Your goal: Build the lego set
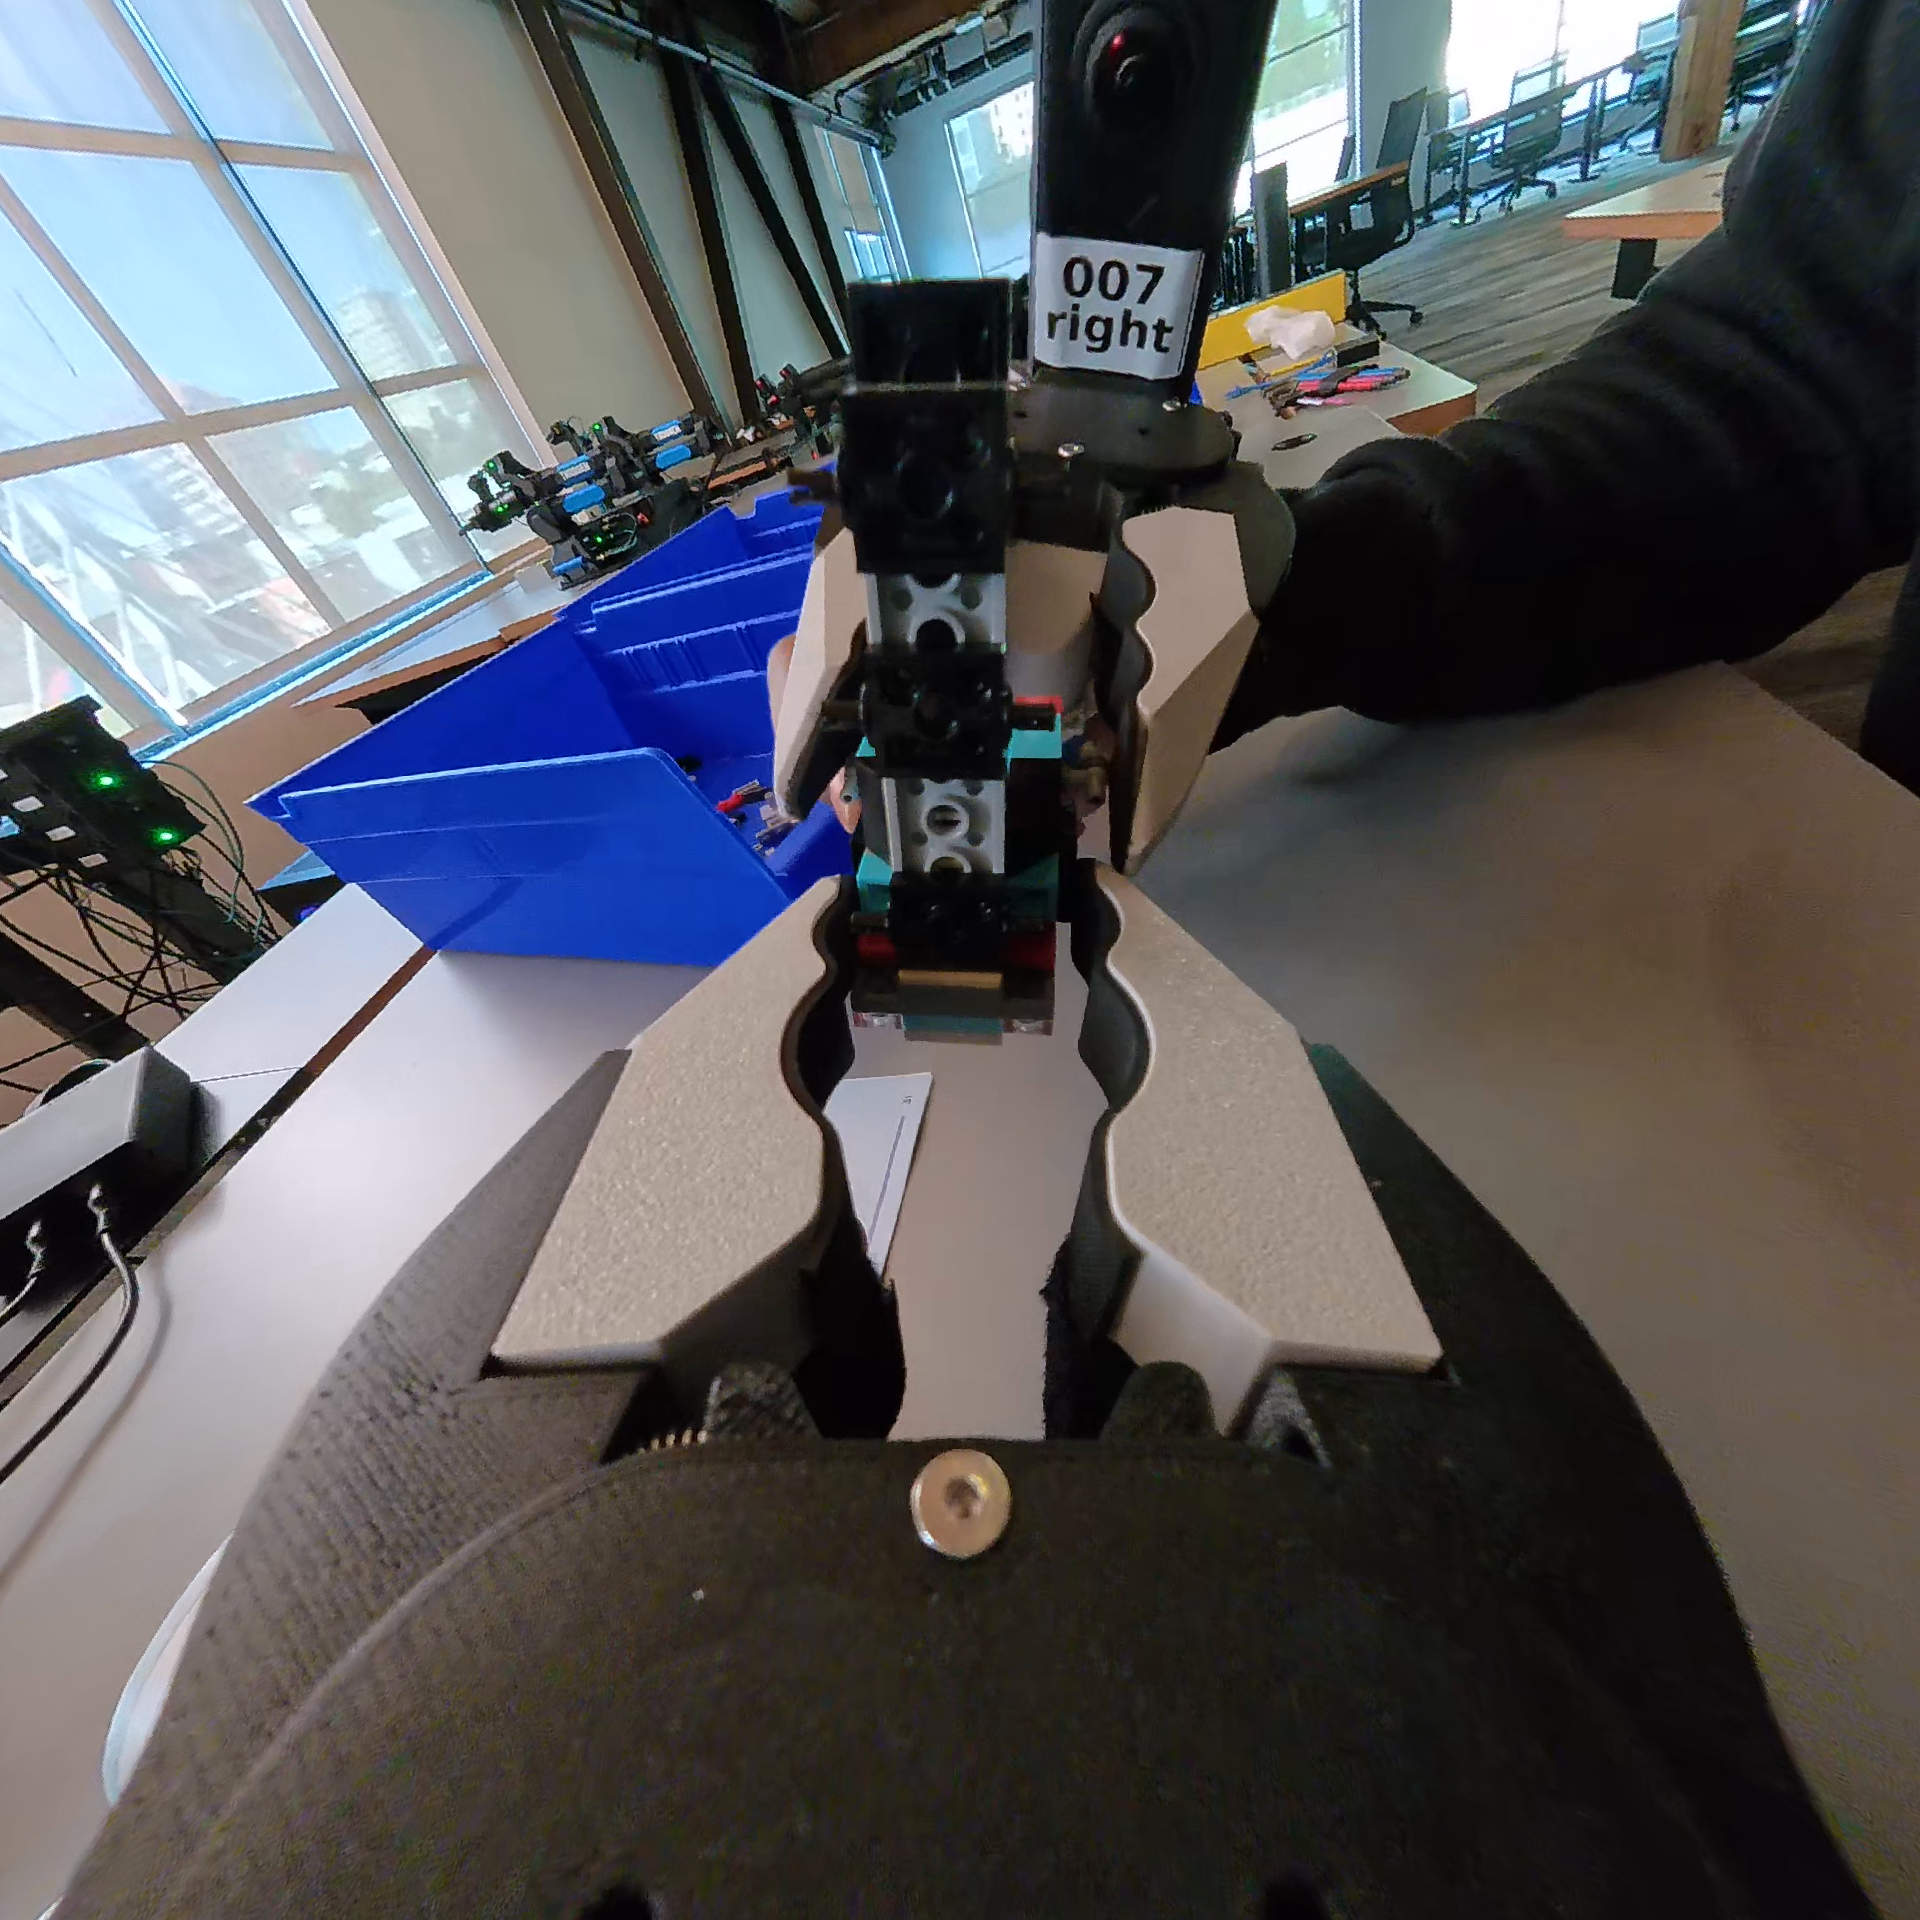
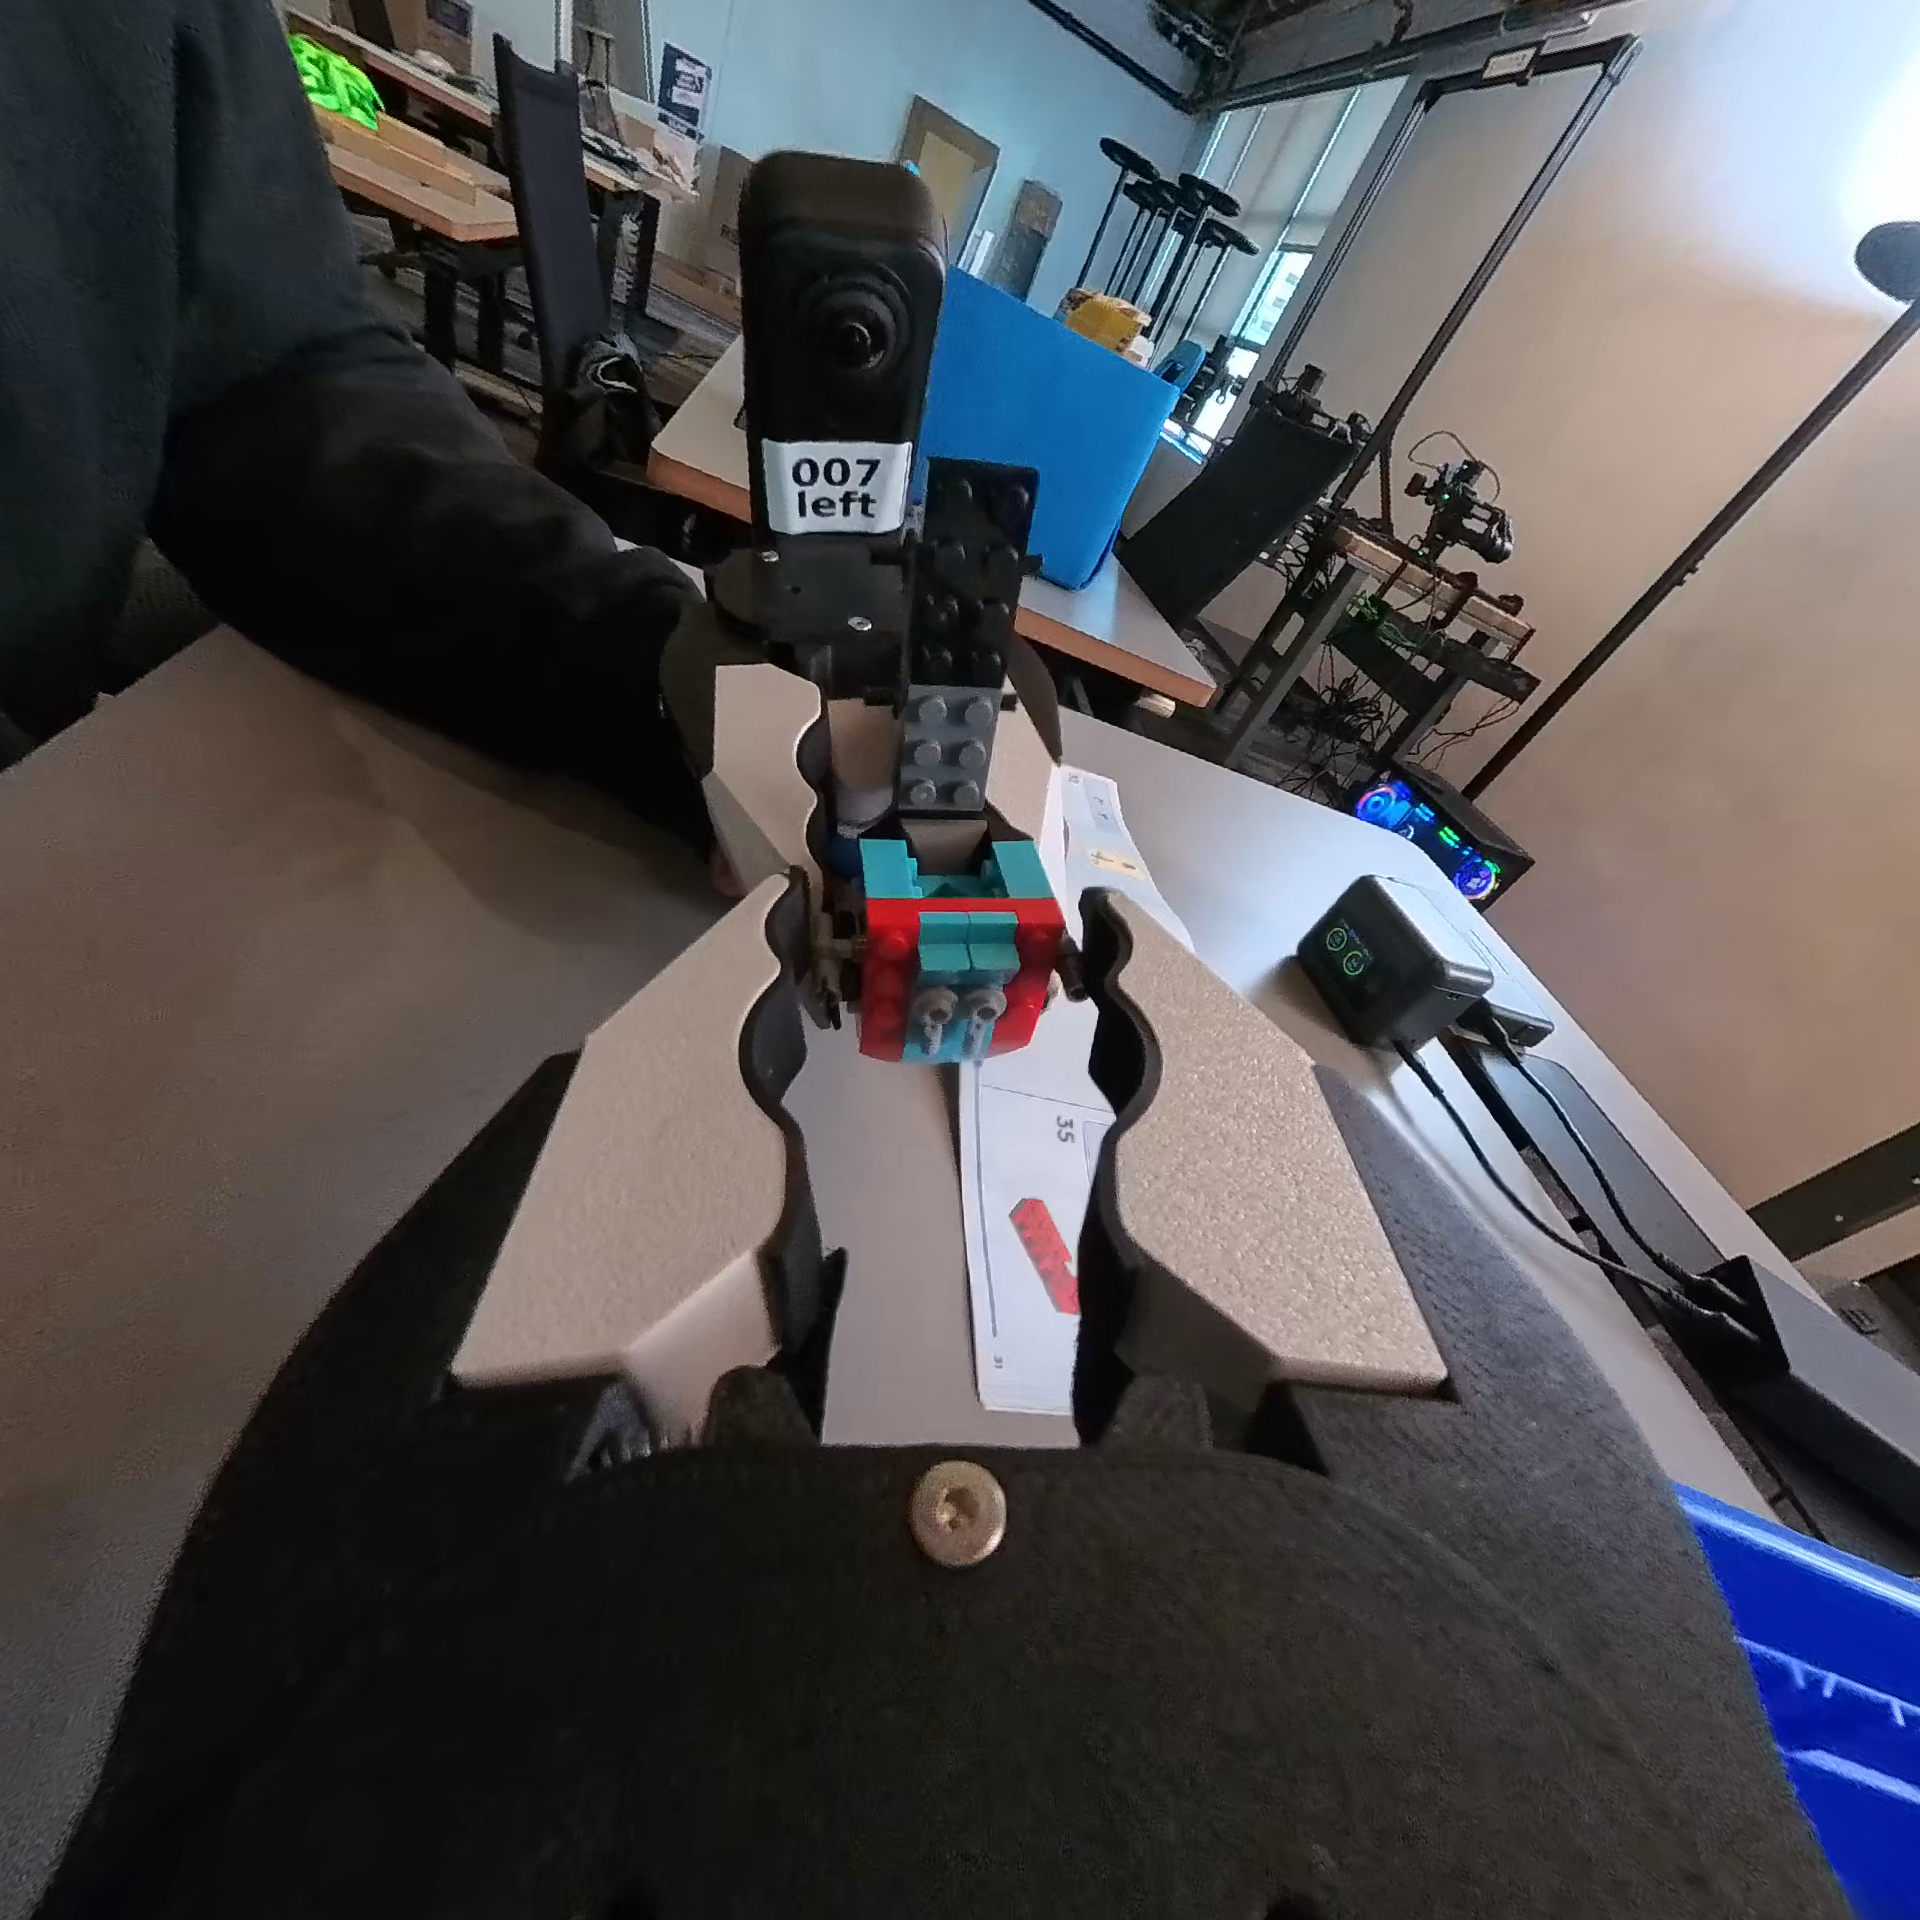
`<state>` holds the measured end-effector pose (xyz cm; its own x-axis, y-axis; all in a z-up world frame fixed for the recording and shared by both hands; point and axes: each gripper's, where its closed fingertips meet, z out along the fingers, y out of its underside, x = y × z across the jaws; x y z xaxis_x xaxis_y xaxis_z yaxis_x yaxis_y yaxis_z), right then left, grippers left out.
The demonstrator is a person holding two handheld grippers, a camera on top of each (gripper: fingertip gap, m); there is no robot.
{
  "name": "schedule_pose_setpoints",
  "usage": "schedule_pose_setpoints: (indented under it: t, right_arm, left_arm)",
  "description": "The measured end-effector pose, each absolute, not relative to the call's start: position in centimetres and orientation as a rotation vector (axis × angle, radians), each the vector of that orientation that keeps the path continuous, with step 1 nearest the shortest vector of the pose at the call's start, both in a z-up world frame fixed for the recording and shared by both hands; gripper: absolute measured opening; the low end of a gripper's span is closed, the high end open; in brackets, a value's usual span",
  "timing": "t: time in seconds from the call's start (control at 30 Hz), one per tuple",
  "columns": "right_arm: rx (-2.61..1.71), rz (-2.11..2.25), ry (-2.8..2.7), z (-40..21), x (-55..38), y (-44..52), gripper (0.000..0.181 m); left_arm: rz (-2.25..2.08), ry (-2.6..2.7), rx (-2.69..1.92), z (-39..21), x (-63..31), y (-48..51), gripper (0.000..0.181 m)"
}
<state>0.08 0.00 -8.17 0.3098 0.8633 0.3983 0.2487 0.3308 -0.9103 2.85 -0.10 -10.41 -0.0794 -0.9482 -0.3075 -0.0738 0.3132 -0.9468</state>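
Observation:
A lego model point(image 1: 940, 831) is held upright above the table between both grippers, which face each other. It is a long black and grey plate with a red and teal block point(image 2: 956, 966) at its lower end. In the left wrist view I see its underside, black and white. My left gripper point(image 1: 961, 925) is closed around the model's lower end, a finger at each side. My right gripper point(image 2: 940, 935) is shut on the red and teal block, touching its black side pins. Each gripper shows beyond the model in the other's view, the right point(image 1: 977, 748) and the left point(image 2: 904, 831).
An instruction booklet point(image 2: 1023, 1247) lies on the grey table point(image 2: 312, 883) under the grippers. A blue parts bin point(image 1: 540, 831) stands at the table's left side. A black power box point(image 2: 1382, 956) with cables and a power strip point(image 1: 94, 1132) sit near the edges. Both grippers' tips are close together, under 4 cm apart.

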Motion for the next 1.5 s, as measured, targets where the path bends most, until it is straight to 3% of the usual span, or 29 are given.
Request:
schedule_pose_setpoints:
  t: [0.67, 0.9, 1.5]
  right_arm:
    - [-1.189, 0.616, -1.223, -8.13, 0.04, -0.35, 0.048]
    - [-1.219, 0.644, -1.22, -8.01, 0.43, -0.32, 0.063]
    - [-1.205, 0.604, -1.241, -8.39, 0.21, -0.33, 0.057]
  left_arm:
    - [-0.926, 1.452, -0.976, -10.42, 2.85, -0.06, 0.041]
    - [-0.928, 1.464, -0.964, -10.41, 2.83, -0.35, 0.041]
    - [-0.918, 1.448, -0.966, -10.29, 3.03, -0.35, 0.041]
